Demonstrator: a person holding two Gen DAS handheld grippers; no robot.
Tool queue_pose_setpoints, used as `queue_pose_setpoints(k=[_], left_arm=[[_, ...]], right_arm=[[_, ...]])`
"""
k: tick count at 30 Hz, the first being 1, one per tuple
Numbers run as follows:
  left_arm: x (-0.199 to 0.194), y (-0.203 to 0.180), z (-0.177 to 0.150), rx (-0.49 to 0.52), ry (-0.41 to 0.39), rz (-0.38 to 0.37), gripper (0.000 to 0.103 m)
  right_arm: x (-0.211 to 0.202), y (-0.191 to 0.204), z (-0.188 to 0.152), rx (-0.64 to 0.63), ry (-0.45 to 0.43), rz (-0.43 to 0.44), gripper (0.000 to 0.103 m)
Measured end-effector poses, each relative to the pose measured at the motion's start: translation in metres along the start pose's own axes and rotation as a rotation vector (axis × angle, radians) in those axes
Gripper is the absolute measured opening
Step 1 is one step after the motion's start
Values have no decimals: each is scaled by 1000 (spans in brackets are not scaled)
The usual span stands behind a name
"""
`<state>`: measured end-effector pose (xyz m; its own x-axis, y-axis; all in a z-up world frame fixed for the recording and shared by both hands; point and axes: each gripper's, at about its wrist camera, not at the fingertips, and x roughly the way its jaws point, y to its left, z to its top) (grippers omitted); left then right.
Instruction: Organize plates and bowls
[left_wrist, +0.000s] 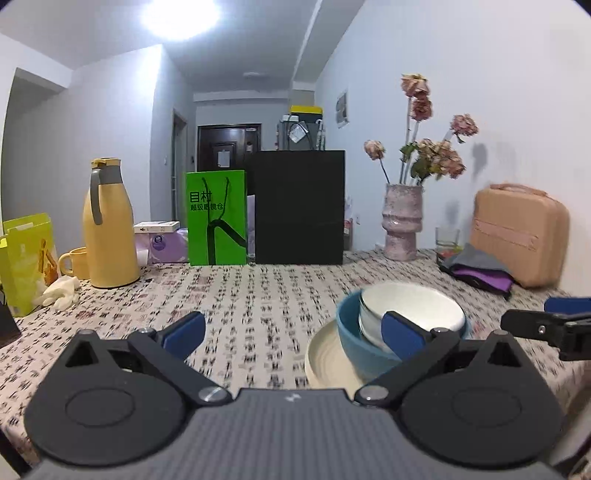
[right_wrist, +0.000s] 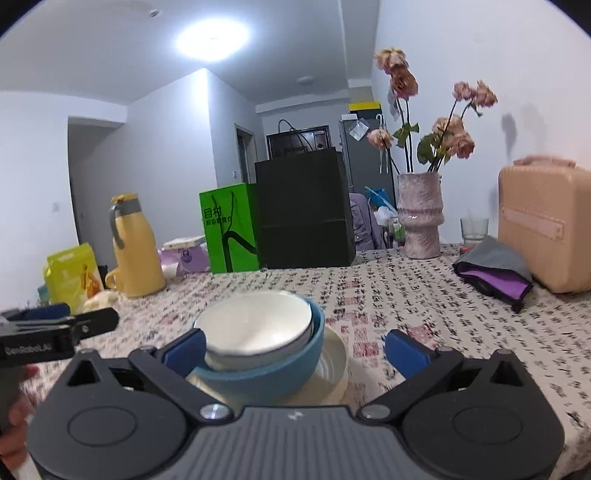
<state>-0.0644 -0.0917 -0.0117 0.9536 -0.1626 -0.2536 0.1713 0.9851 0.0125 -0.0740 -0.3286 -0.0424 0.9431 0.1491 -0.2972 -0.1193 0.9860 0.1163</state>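
A white bowl (left_wrist: 413, 304) sits tilted inside a blue bowl (left_wrist: 352, 341), which stands on a cream plate (left_wrist: 327, 363) on the patterned tablecloth. In the right wrist view the same white bowl (right_wrist: 255, 326), blue bowl (right_wrist: 266, 378) and plate (right_wrist: 334, 365) lie just in front of the camera. My left gripper (left_wrist: 293, 334) is open and empty, left of the stack, its right pad in front of the blue bowl. My right gripper (right_wrist: 295, 350) is open and empty, with the stack between its fingers. Neither touches the bowls as far as I can see.
At the back stand a yellow thermos (left_wrist: 109, 225), yellow mug (left_wrist: 75, 262), green bag (left_wrist: 217, 218), black box (left_wrist: 299, 206), flower vase (left_wrist: 402, 221), glass (left_wrist: 447, 240) and tan case (left_wrist: 521, 232). A grey-purple cloth (right_wrist: 495, 273) lies right. Snack bag (left_wrist: 27, 258) at left.
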Motion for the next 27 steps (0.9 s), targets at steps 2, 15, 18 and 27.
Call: queue_pose_setpoints(k=[2, 15, 18, 27], left_arm=[[-13, -3, -7, 23, 2, -3, 103], [-57, -8, -39, 37, 18, -44, 103], [-62, -8, -43, 46, 20, -35, 103], [-70, -6, -43, 25, 0, -39, 103]], right_arm=[[-11, 4, -8, -15, 11, -9, 103], [-45, 13, -39, -34, 31, -20, 103], [-46, 11, -40, -23, 32, -20, 103], [-48, 11, -36, -16, 23, -16, 103]])
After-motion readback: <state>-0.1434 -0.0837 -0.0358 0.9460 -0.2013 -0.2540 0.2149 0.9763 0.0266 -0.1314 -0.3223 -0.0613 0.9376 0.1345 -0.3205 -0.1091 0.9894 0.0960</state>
